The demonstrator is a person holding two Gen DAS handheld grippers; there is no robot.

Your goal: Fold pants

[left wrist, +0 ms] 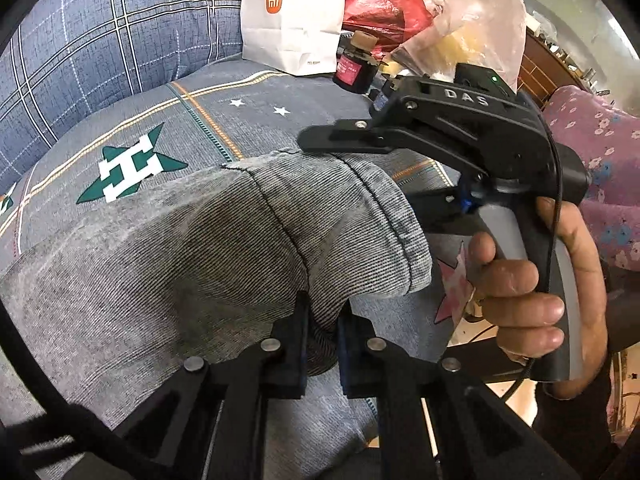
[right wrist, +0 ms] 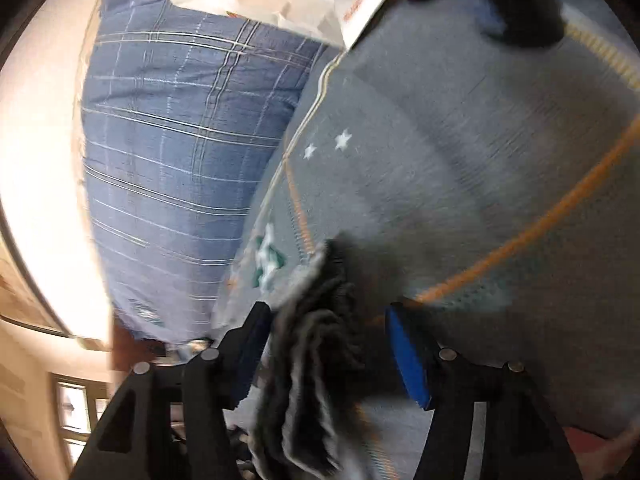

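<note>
The grey ribbed pants (left wrist: 208, 248) lie on a grey bedsheet (left wrist: 224, 120), with a hemmed leg end folded over at the right. My left gripper (left wrist: 323, 328) is shut on a pinch of the pants fabric near the fold. My right gripper (left wrist: 320, 138) shows in the left wrist view, held in a hand, its fingers over the far edge of the pants. In the blurred right wrist view the right gripper (right wrist: 328, 344) has its jaws wide apart, with bunched pants fabric (right wrist: 312, 360) lying between them, touching only the left pad.
A blue plaid pillow (left wrist: 100, 48) lies at the back left. A white paper bag (left wrist: 292, 16), a red plastic bag (left wrist: 384, 0), a clear bag (left wrist: 480, 28) and a small dark bottle (left wrist: 354, 66) stand behind the pants. The bed edge is at the right.
</note>
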